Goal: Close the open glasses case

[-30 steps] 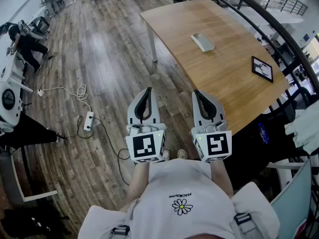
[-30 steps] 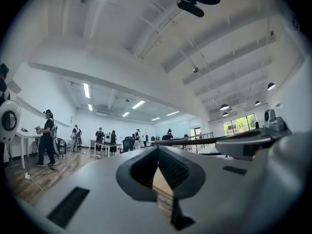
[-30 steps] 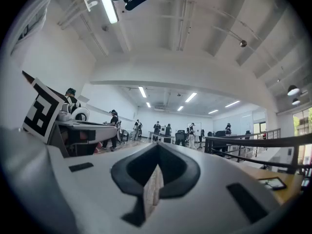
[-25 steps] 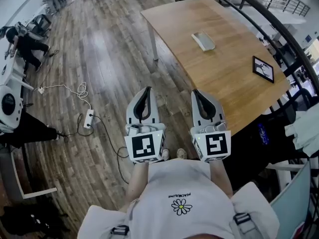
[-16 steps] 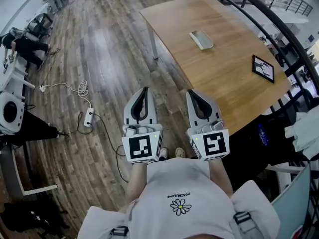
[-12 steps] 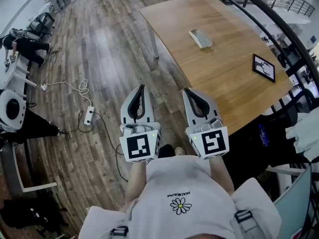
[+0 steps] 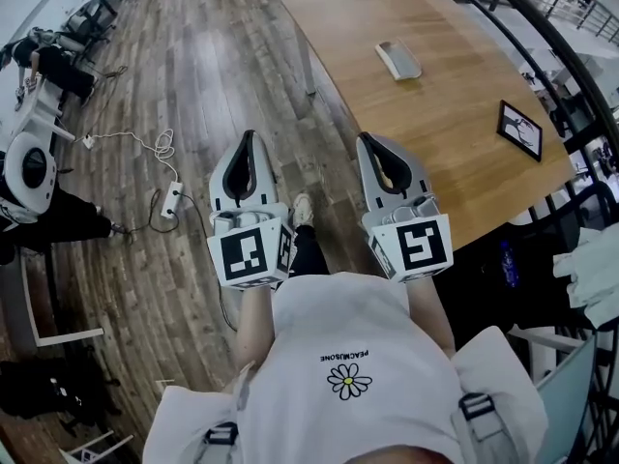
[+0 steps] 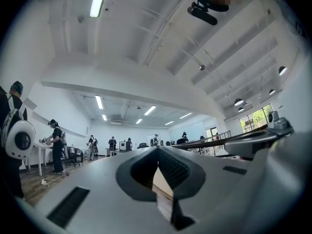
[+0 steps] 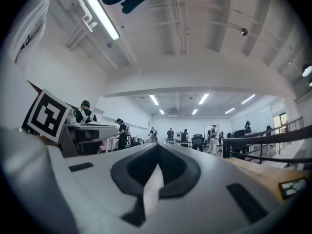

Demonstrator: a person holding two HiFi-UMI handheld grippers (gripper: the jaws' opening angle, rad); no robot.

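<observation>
The glasses case [image 7: 398, 59], pale grey and lying open, rests on the wooden table [image 7: 435, 114] toward its far side. Both grippers hang over the floor well short of the case, held in front of the person's body and pointing forward. My left gripper [image 7: 249, 136] is shut, its fingertips meeting with nothing between them [image 8: 158, 148]. My right gripper [image 7: 365, 140] is shut and empty as well [image 9: 158, 145], with its tip by the table's near edge. The case does not show in either gripper view.
A small black-framed tablet [image 7: 519, 130] lies on the table's right part, also visible as a tablet [image 9: 292, 186] low in the right gripper view. A white power strip [image 7: 172, 204] with cables lies on the wood floor. A black railing [image 7: 571, 75] runs behind the table. People work at desks far left.
The person has stepped forward, a shoe now showing between the grippers. The left gripper has drifted left, widening the gap between the two. Both stayed shut.
</observation>
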